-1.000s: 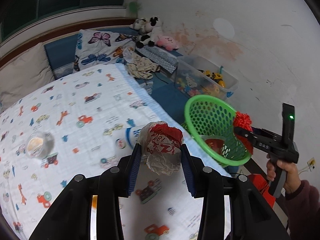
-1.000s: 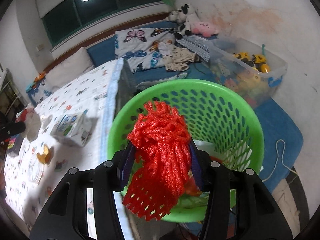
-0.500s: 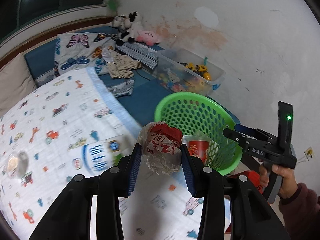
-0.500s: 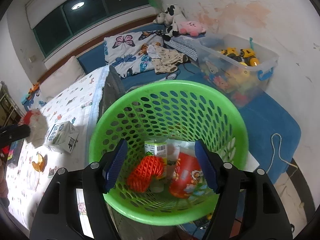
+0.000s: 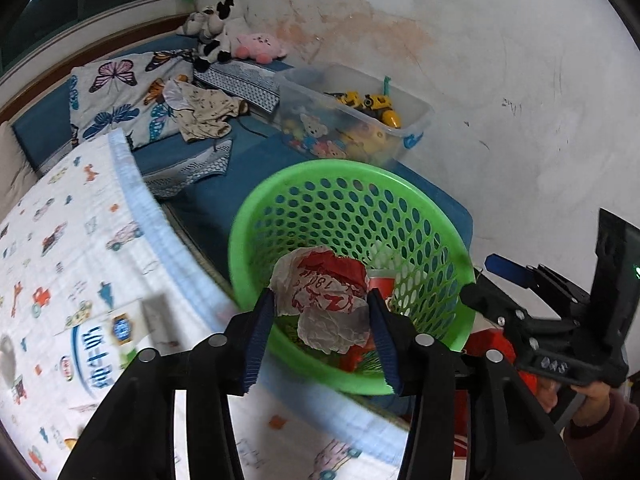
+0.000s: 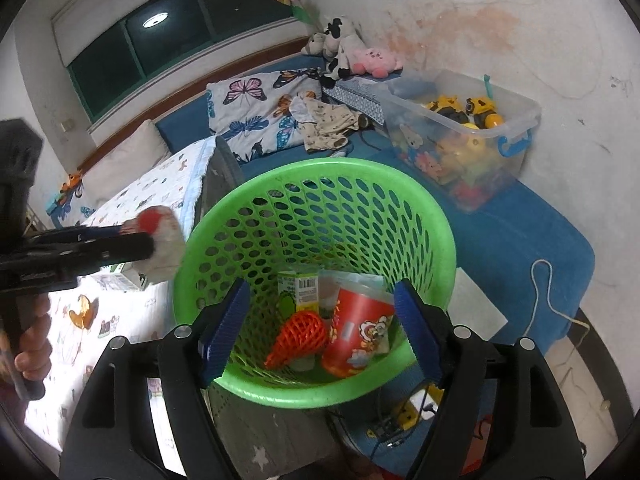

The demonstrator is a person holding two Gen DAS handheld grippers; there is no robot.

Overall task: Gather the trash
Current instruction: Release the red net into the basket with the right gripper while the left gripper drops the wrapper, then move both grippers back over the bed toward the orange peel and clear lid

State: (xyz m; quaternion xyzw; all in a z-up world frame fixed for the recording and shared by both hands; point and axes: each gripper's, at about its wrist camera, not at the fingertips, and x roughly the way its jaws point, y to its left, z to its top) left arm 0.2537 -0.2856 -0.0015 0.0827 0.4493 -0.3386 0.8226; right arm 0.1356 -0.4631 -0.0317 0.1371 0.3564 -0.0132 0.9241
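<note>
Your basket (image 6: 316, 184) already holds a red net (image 6: 298, 338), cup (image 6: 358, 330) and carton (image 6: 298, 286), your right gripper (image 6: 320, 330) gapes empty above it, and your left gripper (image 5: 320, 320) pinches the wrapper (image 5: 322, 298) at the rim's 9 o'clock, with a carton (image 5: 96, 350) left on the bed (image 5: 60, 240).

The left gripper (image 5: 322, 322) is clamped on something, its fingers level. The right gripper (image 6: 320, 330) gapes wide, held by a hand (image 5: 592, 396).

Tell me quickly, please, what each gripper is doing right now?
Left gripper: closed on the crumpled wrapper.
Right gripper: open, empty, above the green basket.
</note>
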